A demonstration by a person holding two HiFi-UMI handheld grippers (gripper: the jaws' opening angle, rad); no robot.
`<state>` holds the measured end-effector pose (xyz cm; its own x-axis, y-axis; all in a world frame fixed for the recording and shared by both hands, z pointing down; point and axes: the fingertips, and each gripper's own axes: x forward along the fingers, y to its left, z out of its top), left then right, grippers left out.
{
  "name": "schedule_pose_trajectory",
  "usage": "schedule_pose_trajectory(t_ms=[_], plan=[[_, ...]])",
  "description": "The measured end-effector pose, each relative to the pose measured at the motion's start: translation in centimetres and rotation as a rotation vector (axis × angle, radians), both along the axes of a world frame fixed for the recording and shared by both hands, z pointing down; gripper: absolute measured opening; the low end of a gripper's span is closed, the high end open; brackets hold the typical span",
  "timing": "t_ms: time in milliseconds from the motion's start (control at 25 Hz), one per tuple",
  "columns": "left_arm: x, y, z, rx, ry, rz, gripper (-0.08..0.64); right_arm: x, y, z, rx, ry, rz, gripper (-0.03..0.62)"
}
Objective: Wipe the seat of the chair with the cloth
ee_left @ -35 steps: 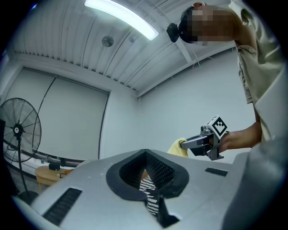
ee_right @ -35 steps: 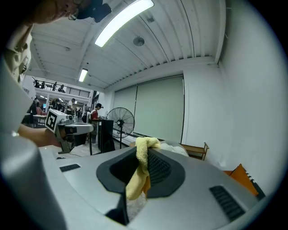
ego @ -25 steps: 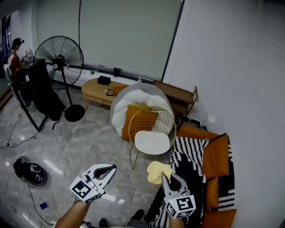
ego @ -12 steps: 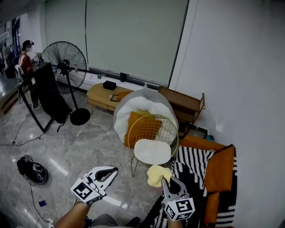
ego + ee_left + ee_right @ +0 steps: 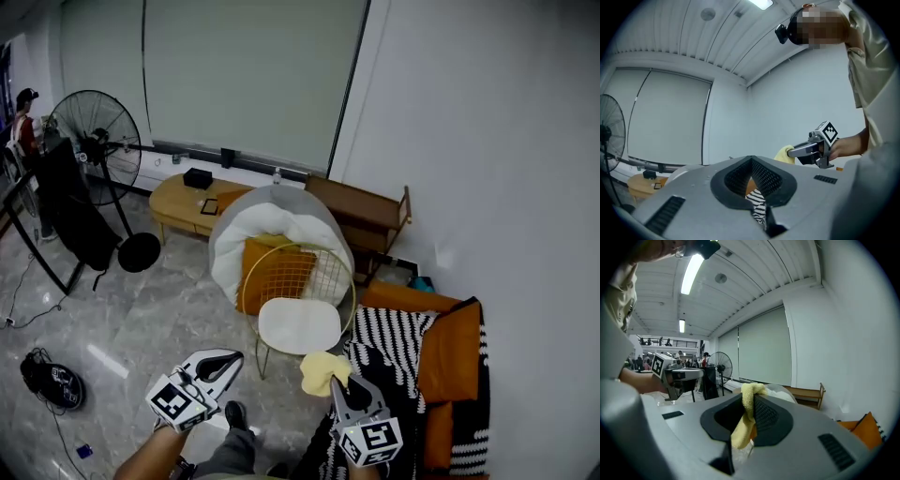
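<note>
Low and right of centre in the head view, the right gripper [image 5: 339, 382] has its jaws clamped tight on a soft yellow cloth [image 5: 323, 369], which bunches above the tips. The cloth hangs just below the round white seat [image 5: 299, 325] of the gold wire chair [image 5: 314, 267], which stands at mid-frame. At lower left, the left gripper [image 5: 228, 359] has its jaws drawn together with the tips meeting and nothing between them. A black-and-white striped textile [image 5: 394, 337] lies at lower right.
</note>
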<state>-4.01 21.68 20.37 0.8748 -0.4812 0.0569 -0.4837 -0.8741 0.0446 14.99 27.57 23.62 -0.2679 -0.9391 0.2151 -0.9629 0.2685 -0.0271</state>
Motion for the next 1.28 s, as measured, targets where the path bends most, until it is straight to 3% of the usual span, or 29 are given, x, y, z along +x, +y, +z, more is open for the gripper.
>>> schedule_pose_trajectory(t_ms=[280, 600, 800, 1080, 1280], plan=[[3.6, -11.0, 0.1, -0.015, 0.030, 0.128, 0.014, 1.8, -8.6, 0.2, -0.018, 0.008, 0.123, 0.063], [4.2, -21.4, 0.3, -0.025, 0.049, 0.208, 0.014, 1.8, -17.6, 0.3, -0.040, 0.023, 0.212, 0.063], [2.7, -25.8, 0.7, 0.017, 0.066, 0.182, 0.014, 0.7, -21.2, 0.8, -0.058, 0.037, 0.212, 0.063], [1.3, -29.2, 2.5, -0.030, 0.089, 0.124, 0.014, 0.5, -25.8, 2.0, -0.090, 0.061, 0.174, 0.063], [1.1, -31.2, 3.7, -0.058, 0.059, 0.066, 0.014, 2.0, -30.2, 3.2, -0.097, 0.032, 0.140, 0.063]])
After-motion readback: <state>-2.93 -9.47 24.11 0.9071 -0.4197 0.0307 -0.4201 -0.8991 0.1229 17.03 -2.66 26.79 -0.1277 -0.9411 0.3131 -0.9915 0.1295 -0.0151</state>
